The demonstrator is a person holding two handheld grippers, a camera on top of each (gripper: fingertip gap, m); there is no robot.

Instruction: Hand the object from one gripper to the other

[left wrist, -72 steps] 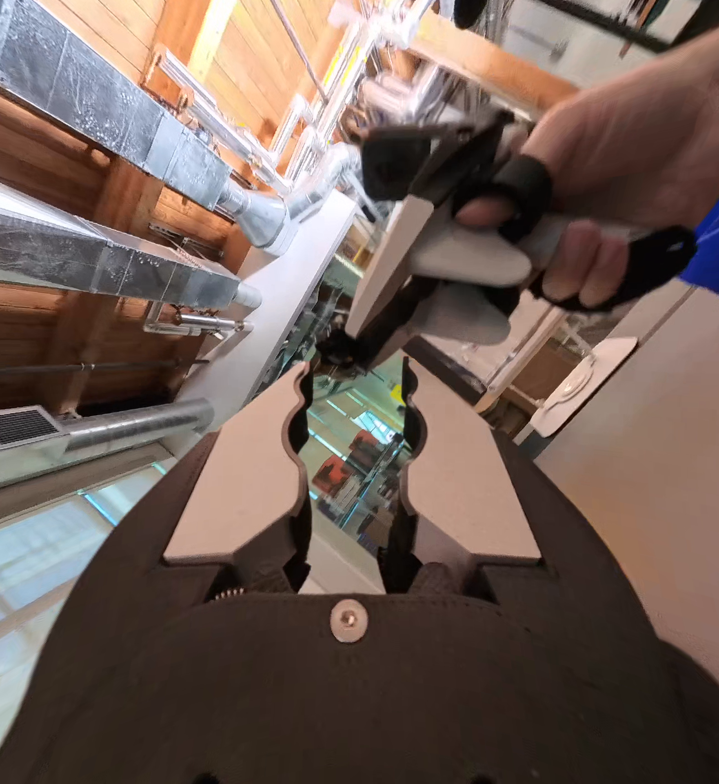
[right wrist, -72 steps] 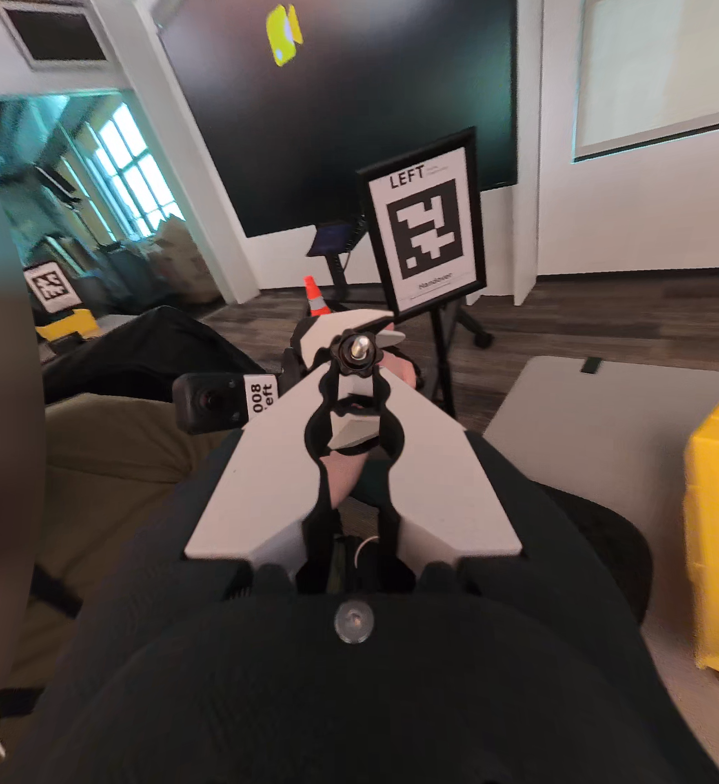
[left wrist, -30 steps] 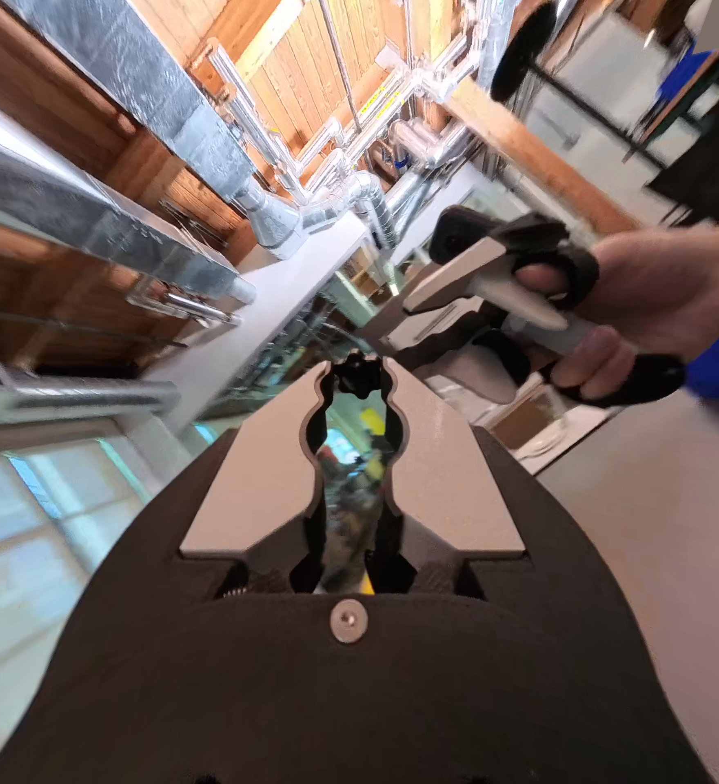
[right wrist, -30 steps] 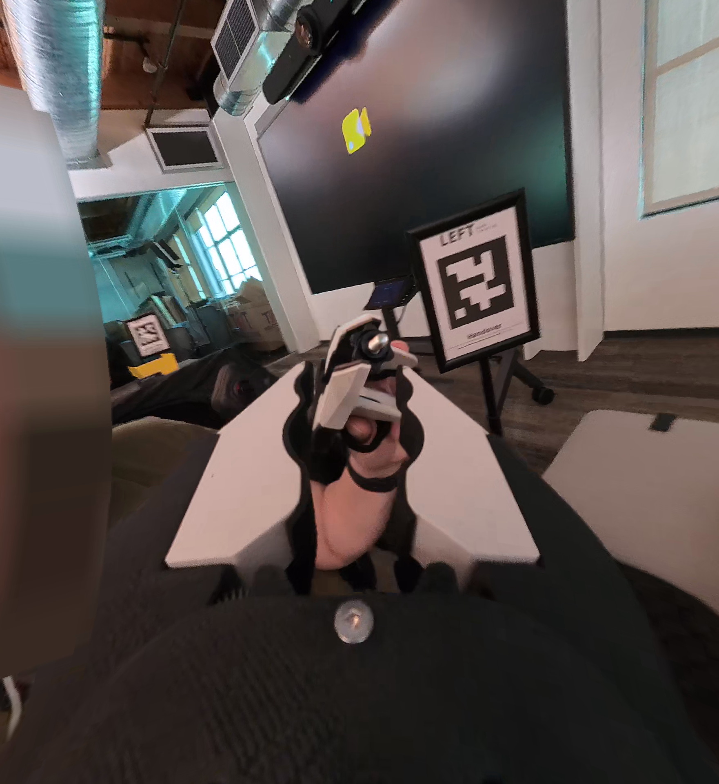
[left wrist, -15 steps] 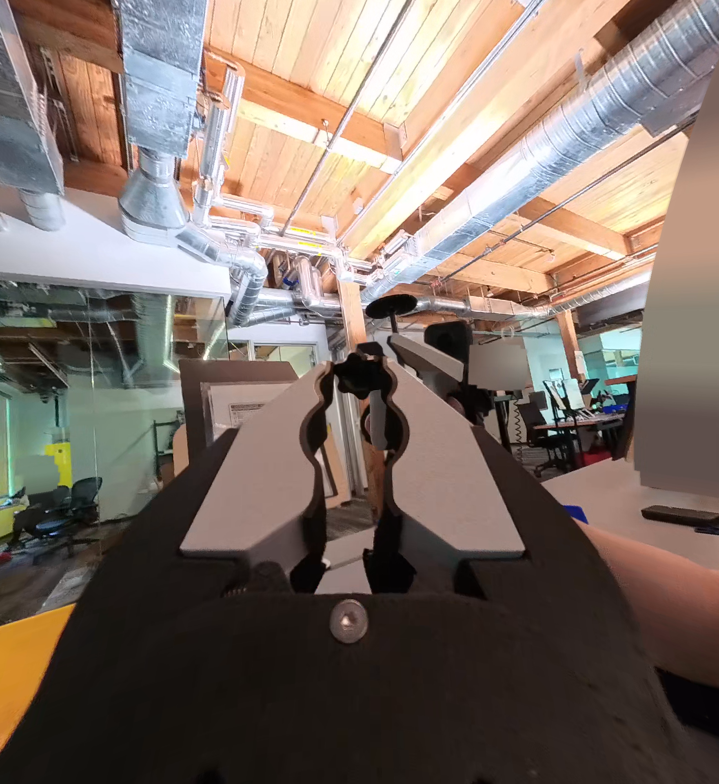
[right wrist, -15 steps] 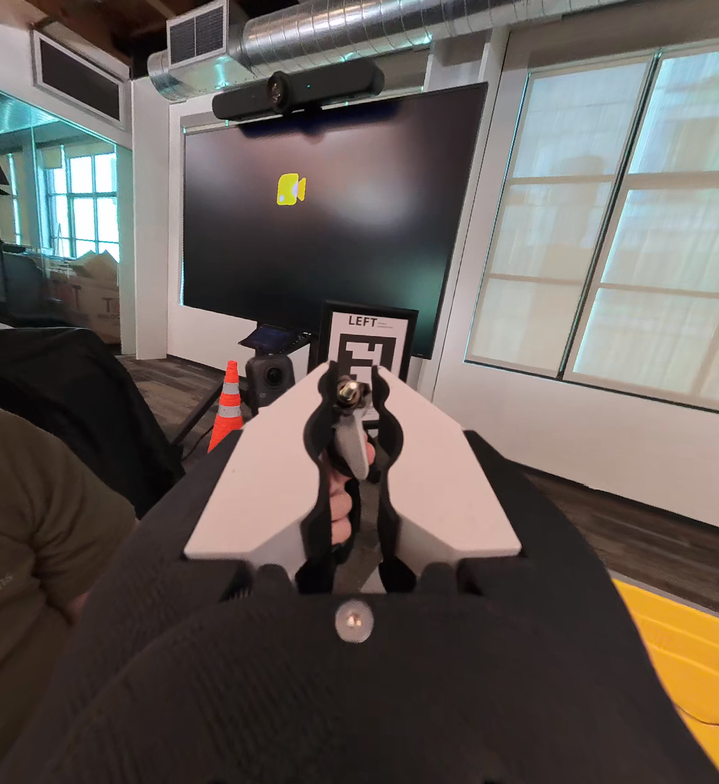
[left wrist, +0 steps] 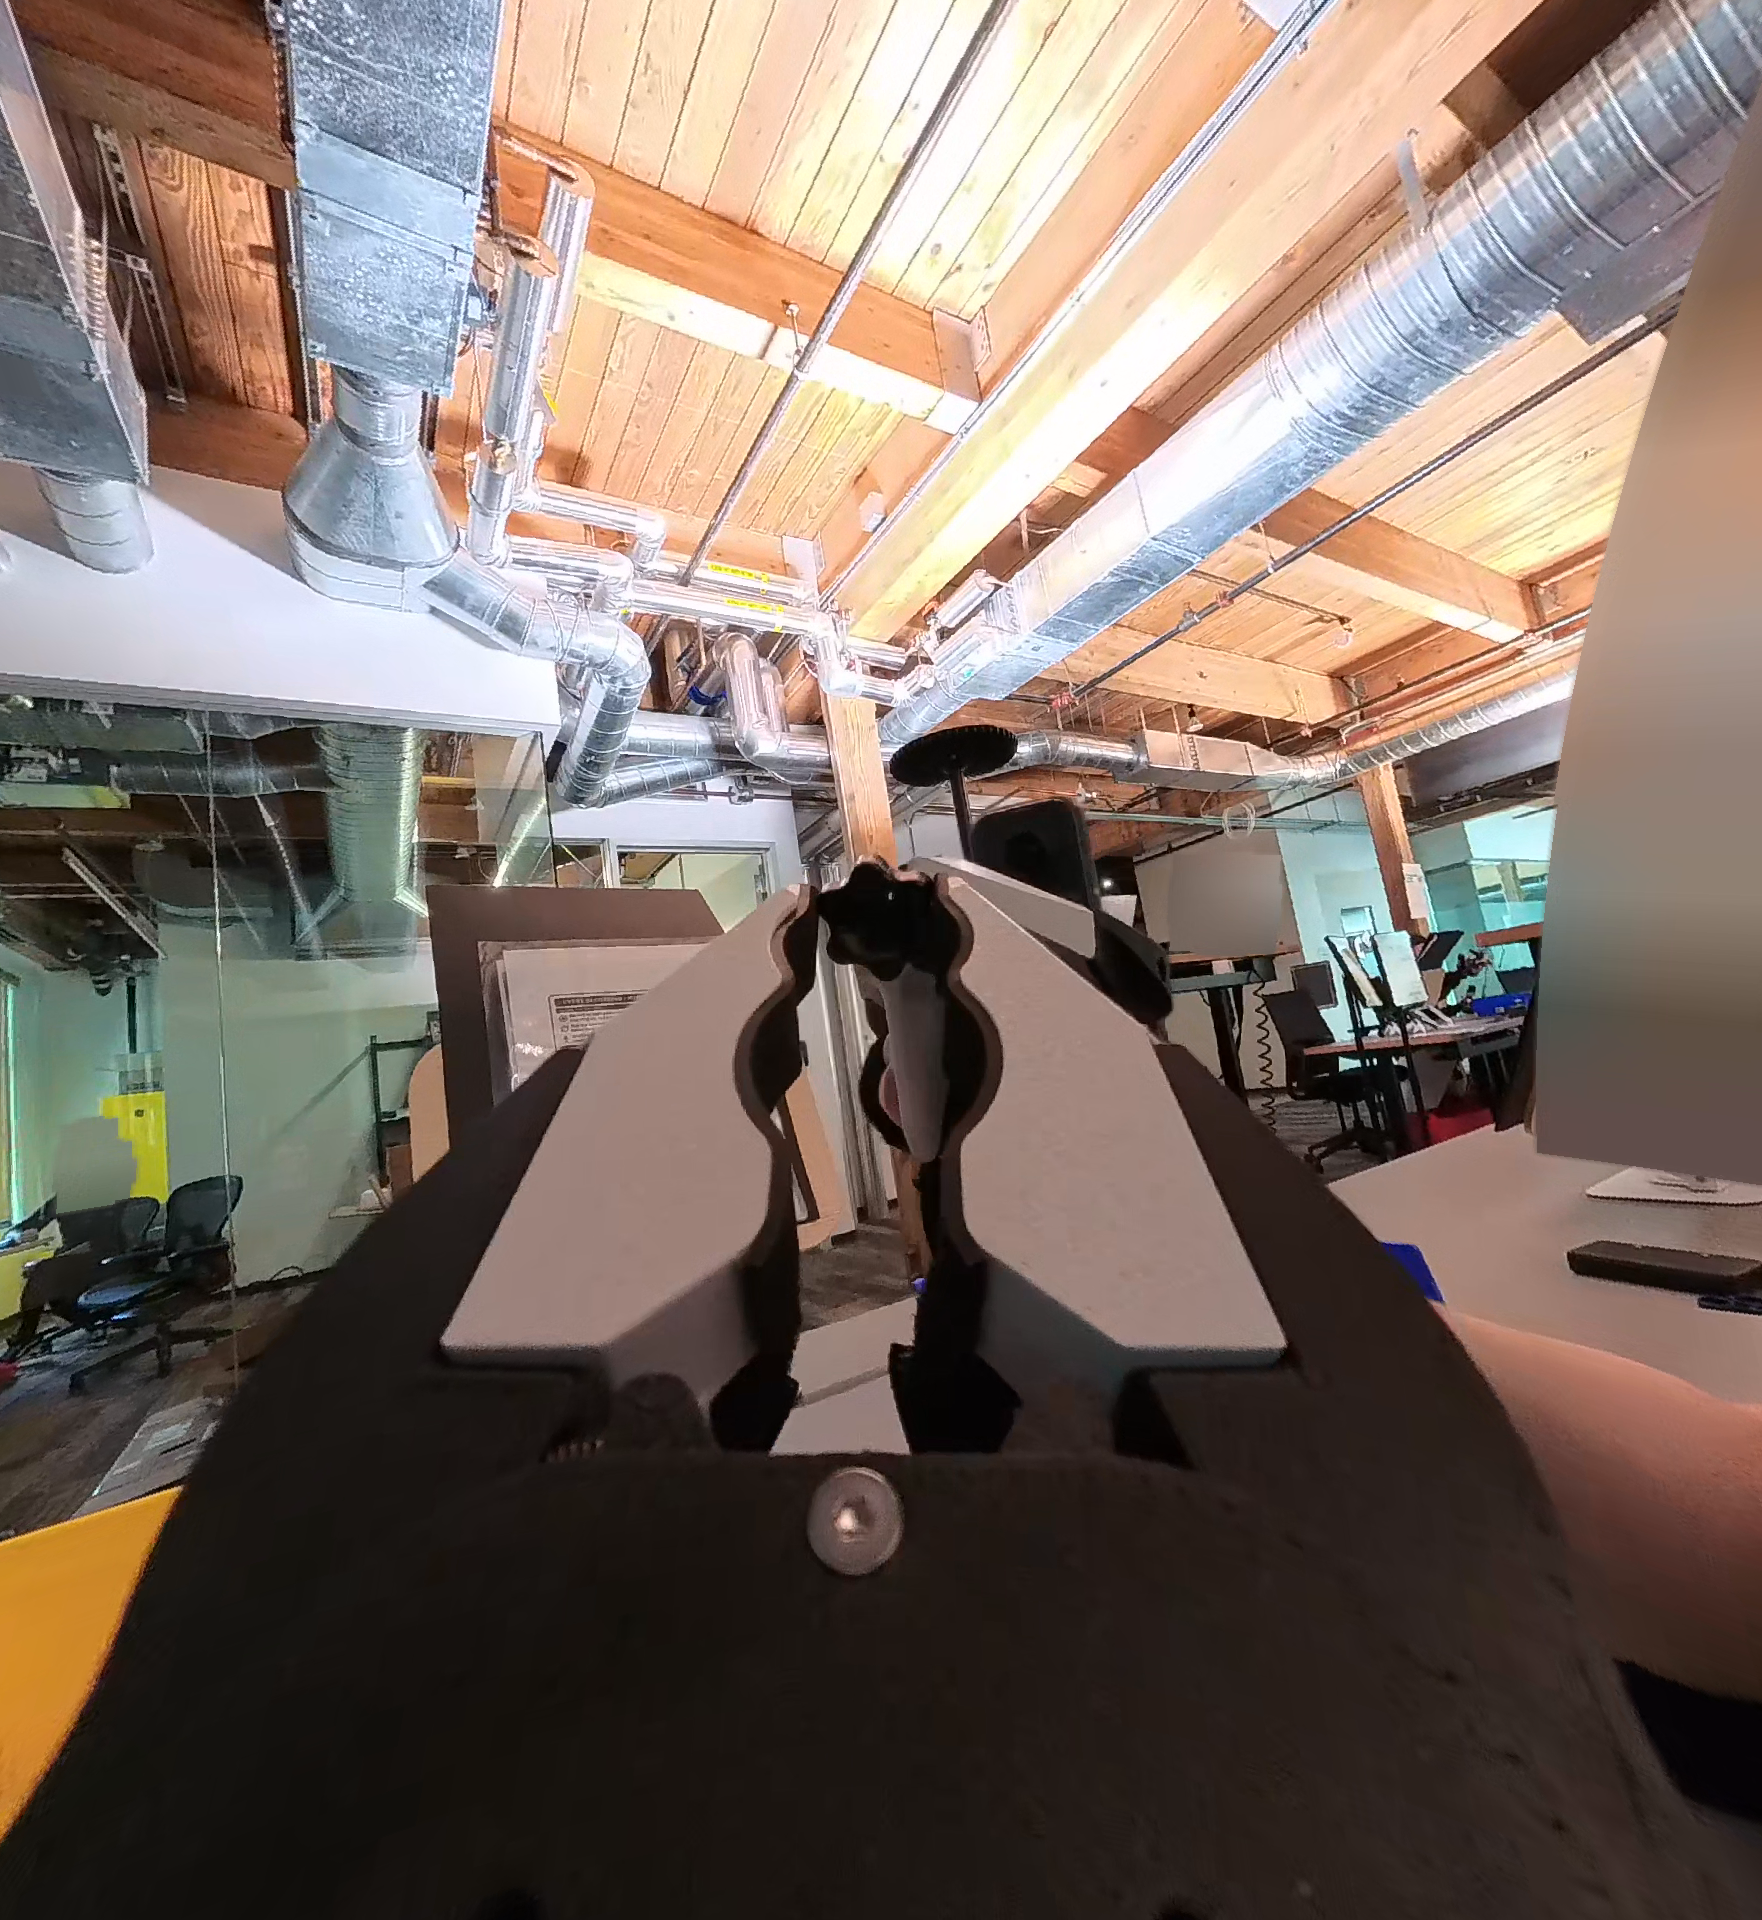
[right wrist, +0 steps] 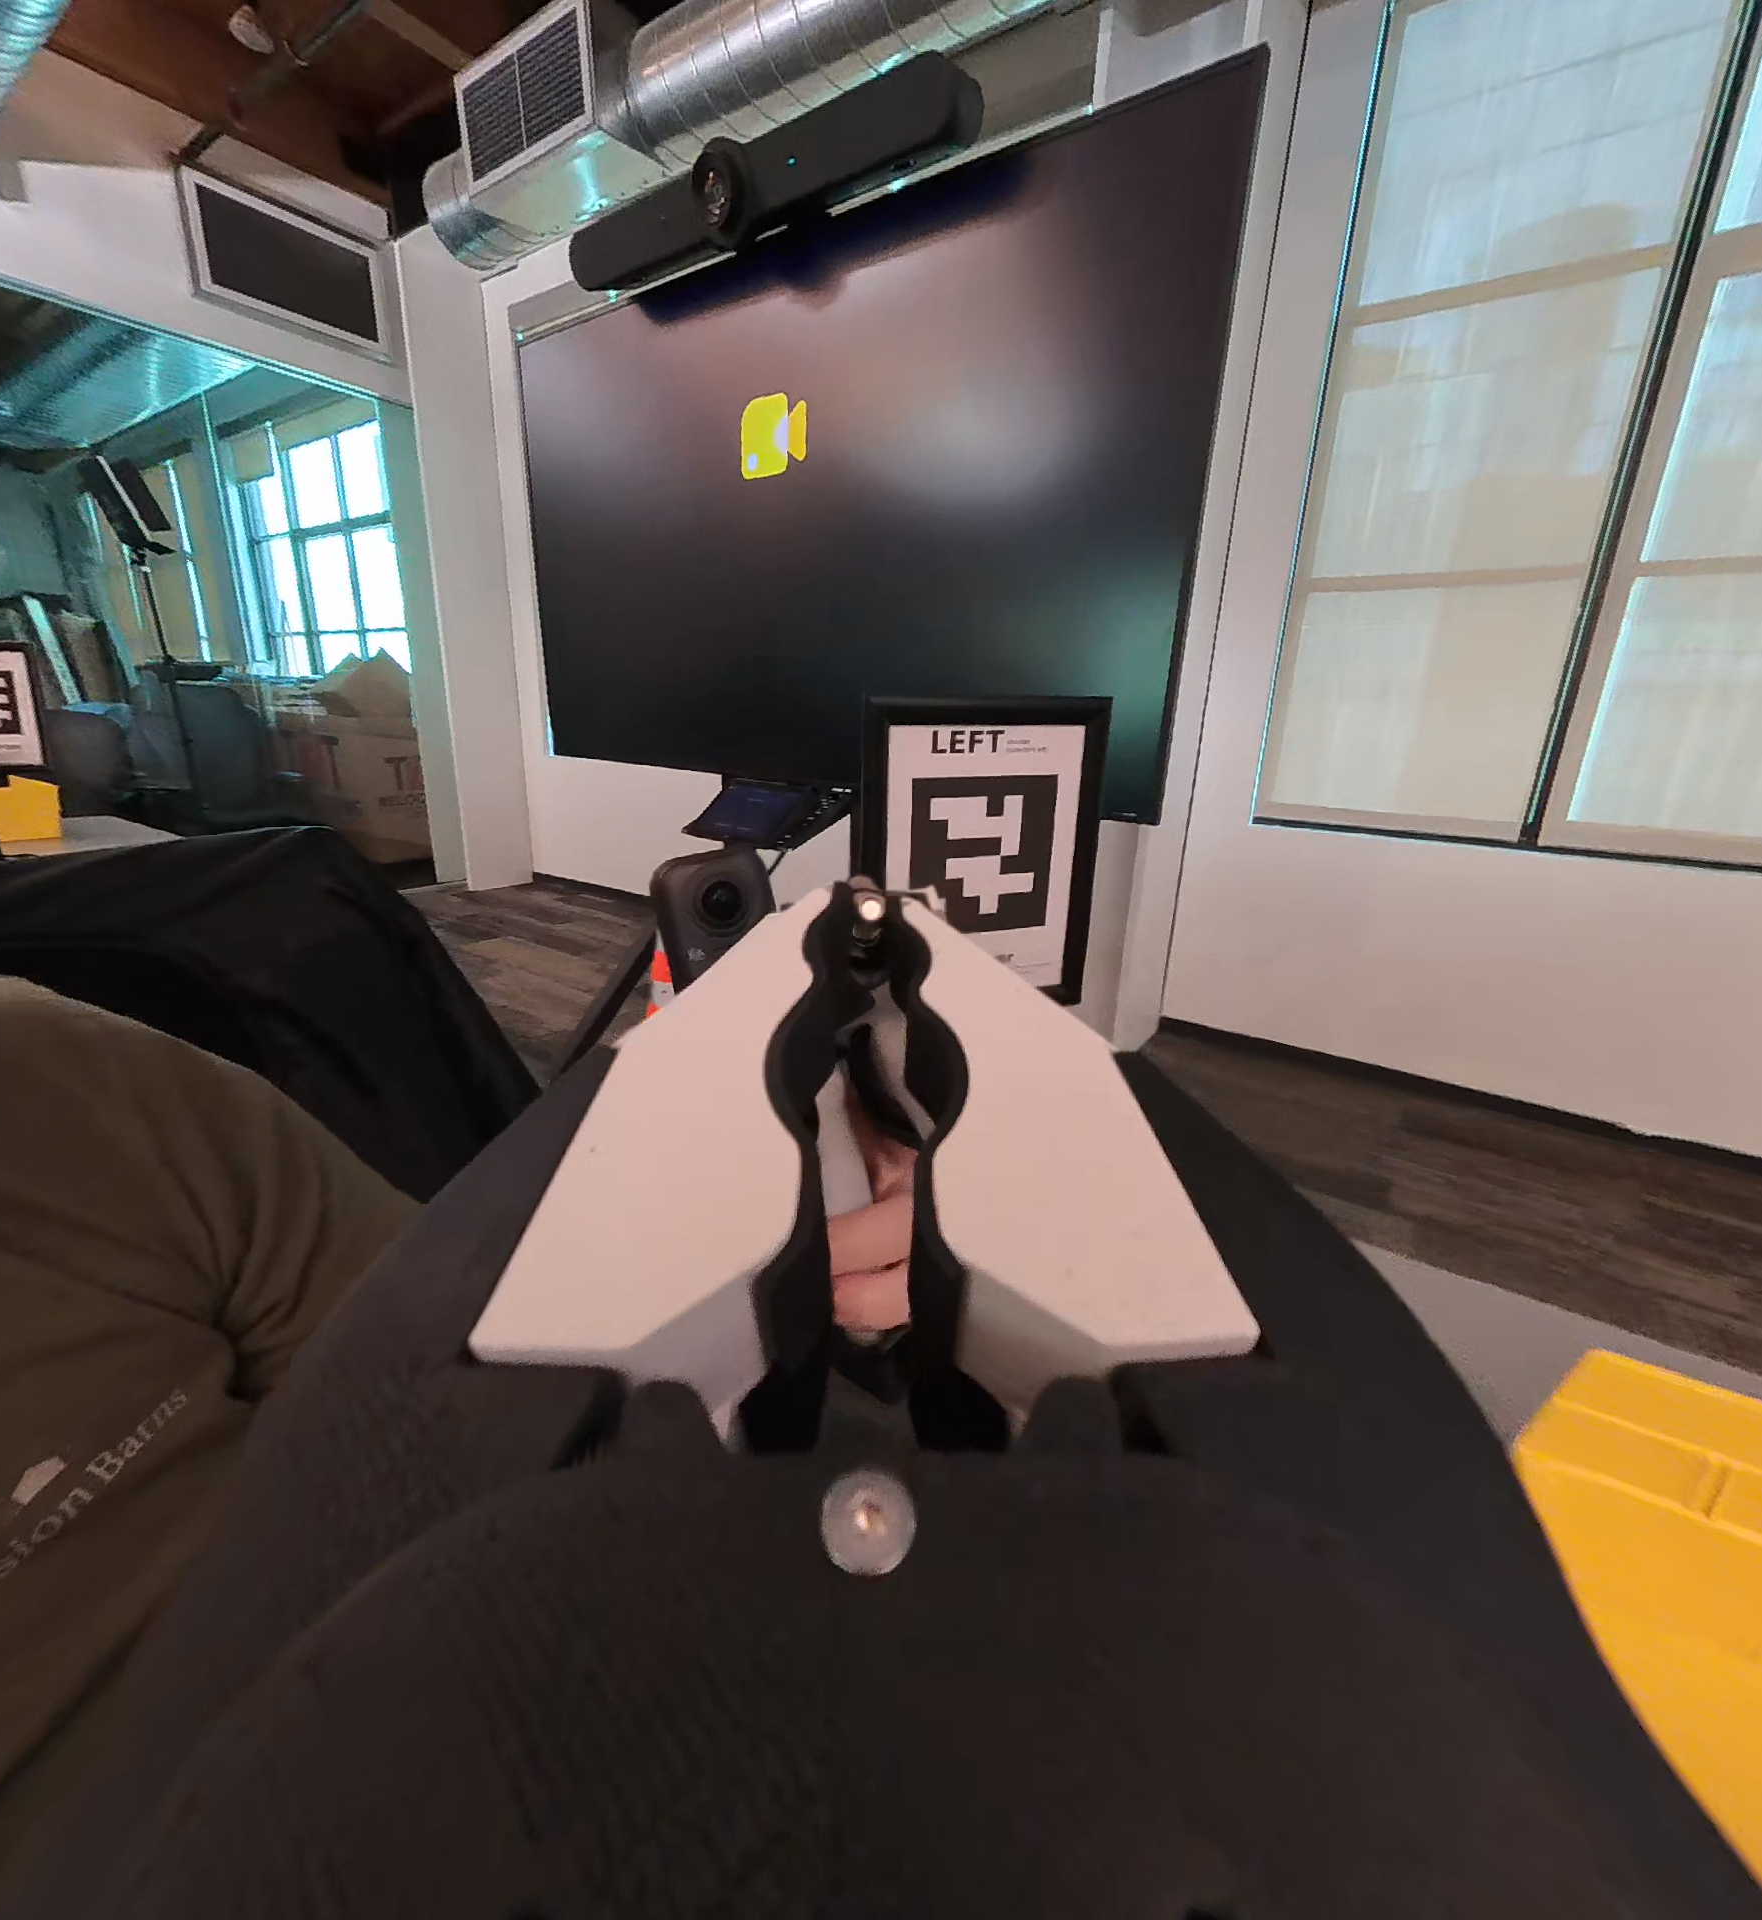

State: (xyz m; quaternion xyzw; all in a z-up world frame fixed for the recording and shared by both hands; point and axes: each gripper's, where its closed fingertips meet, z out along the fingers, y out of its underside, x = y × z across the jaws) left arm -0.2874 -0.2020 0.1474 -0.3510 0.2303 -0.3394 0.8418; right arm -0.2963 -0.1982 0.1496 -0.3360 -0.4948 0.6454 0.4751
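Right tongs closed on small black knob with silver screw, marker sign beyond

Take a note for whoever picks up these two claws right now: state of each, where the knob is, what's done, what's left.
Left claw: shut on the black knob at its tips.
Right claw: facing the other tip to tip, apparently shut on the knob's screw end.
Knob: in mid-air, pinched between both claws.
Done: both claws are on the knob.
Left: one claw opens and backs off; which one should give it up cannot be told from these views.
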